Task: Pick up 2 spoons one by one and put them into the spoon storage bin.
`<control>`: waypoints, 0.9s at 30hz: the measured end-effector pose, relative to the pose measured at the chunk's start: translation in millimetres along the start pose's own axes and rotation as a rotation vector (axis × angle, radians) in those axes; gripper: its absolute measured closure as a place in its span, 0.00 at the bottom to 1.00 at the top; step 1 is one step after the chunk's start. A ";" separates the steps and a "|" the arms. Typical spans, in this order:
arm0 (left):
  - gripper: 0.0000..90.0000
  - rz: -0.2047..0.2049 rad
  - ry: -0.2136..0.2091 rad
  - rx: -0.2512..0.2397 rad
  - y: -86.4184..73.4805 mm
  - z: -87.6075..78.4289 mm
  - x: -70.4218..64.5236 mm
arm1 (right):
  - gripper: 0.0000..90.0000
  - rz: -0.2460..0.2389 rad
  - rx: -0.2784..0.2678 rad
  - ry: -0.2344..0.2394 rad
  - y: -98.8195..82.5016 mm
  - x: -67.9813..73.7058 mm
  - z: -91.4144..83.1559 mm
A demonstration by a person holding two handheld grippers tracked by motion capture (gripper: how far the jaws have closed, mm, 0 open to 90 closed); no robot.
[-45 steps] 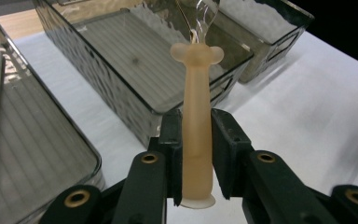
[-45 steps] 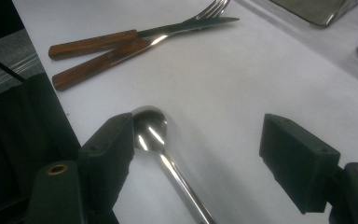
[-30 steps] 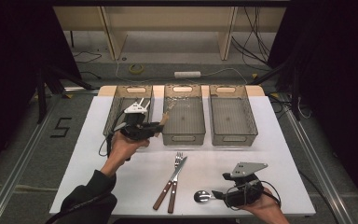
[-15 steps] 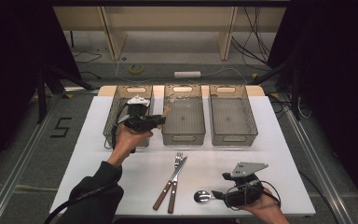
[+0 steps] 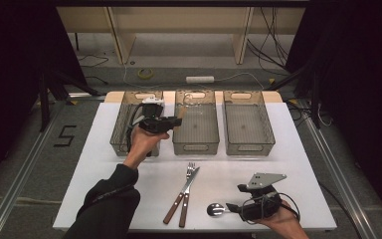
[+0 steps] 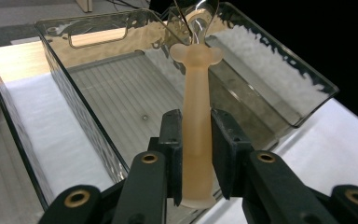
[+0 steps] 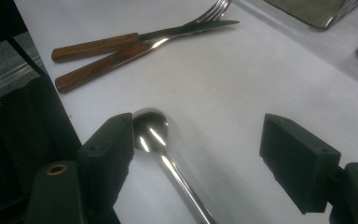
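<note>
My left tongs [image 6: 196,140] are clamping the pale handle of a whisk [image 6: 196,116], its long axis pointing away from me, wire head over the middle bin [image 6: 279,93]. My right tongs [image 7: 200,154] are standing apart around a spoon [image 7: 151,133] lying on the bench [image 7: 261,70].

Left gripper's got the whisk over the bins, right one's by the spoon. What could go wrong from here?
1. The left gripper pinches only the lower end of the whisk handle; it might pivot or slip.
2. The whisk hangs near the middle bin's wall and could clip it.
3. The open right gripper may nudge the spoon.
</note>
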State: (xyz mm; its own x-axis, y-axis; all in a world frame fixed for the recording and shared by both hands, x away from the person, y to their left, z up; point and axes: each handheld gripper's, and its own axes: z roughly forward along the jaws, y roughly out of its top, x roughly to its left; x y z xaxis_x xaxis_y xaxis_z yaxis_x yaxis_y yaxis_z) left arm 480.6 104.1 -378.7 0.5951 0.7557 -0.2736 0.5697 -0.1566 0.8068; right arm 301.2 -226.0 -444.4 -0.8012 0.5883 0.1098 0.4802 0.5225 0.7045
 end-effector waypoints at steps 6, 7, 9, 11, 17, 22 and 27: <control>0.83 0.013 0.007 0.009 6.2 8.3 -5.2 | 0.30 0.003 0.000 0.003 -0.2 -0.4 -0.3; 0.83 0.015 0.012 0.011 7.0 10.3 -6.1 | 0.30 0.003 -0.002 0.002 -0.1 -0.4 -0.3; 0.83 0.012 0.013 0.015 8.1 14.3 -7.3 | 0.30 -0.001 -0.004 0.002 -0.1 -0.3 -0.5; 0.83 0.017 0.019 0.022 8.7 17.7 -7.8 | 0.30 -0.002 -0.001 0.002 -0.3 -0.2 -0.6; 0.83 0.000 0.032 0.024 8.9 27.7 -6.8 | 0.30 -0.002 -0.005 0.001 -0.2 -0.1 -0.9; 0.83 -0.008 0.039 0.035 9.2 35.4 -5.5 | 0.30 -0.003 -0.005 0.001 -0.2 -0.2 -1.1; 0.83 -0.018 0.050 0.049 7.8 41.9 -3.9 | 0.30 -0.002 -0.004 0.003 -0.2 -0.2 -1.0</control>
State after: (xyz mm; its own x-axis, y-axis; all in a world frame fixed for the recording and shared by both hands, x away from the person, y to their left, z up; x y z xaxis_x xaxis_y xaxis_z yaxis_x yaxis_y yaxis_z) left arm 506.4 73.3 -393.3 0.5557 0.7896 -0.2603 0.6083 -0.1728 0.7746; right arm 300.8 -226.9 -443.9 -0.8032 0.5855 0.1100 0.4768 0.5211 0.7079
